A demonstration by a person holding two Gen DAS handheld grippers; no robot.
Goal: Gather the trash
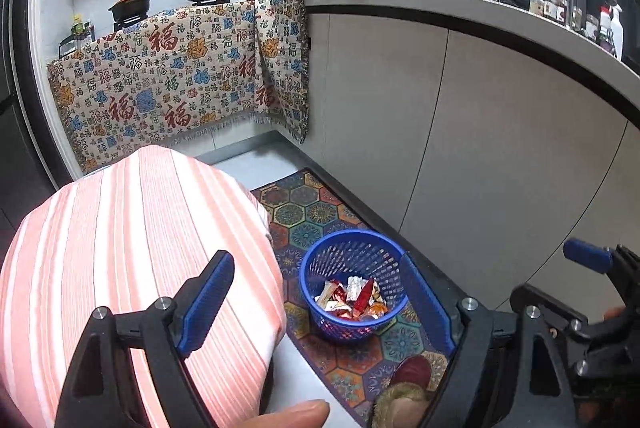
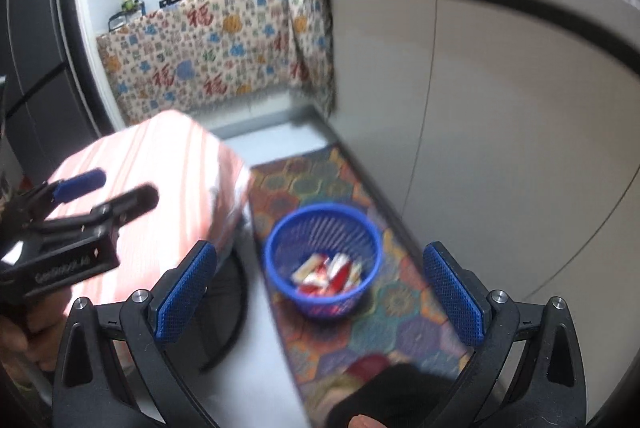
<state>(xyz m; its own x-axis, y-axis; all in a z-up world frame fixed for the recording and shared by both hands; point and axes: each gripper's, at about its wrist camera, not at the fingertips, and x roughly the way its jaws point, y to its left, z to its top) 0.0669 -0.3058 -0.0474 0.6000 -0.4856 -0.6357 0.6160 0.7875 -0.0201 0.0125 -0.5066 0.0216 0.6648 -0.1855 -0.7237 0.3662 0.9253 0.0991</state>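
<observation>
trash [image 1: 352,298] — crumpled red-white wrappers, blue basket [image 1: 320,260]

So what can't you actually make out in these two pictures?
- Wrappers in the blue basket: print too small in the left view, blurred in the right.
- Striped table: its base is hidden under the cloth.
- Slipper: cut off by the bottom edge.

Your right wrist view is smeared: the wrappers [image 2: 326,274] in the blue basket [image 2: 276,248] read only as red and white streaks. The slipper [image 1: 404,388] is cut by the bottom edge. The jars [image 1: 560,12] on the counter [image 1: 440,5] are too small to identify.
</observation>
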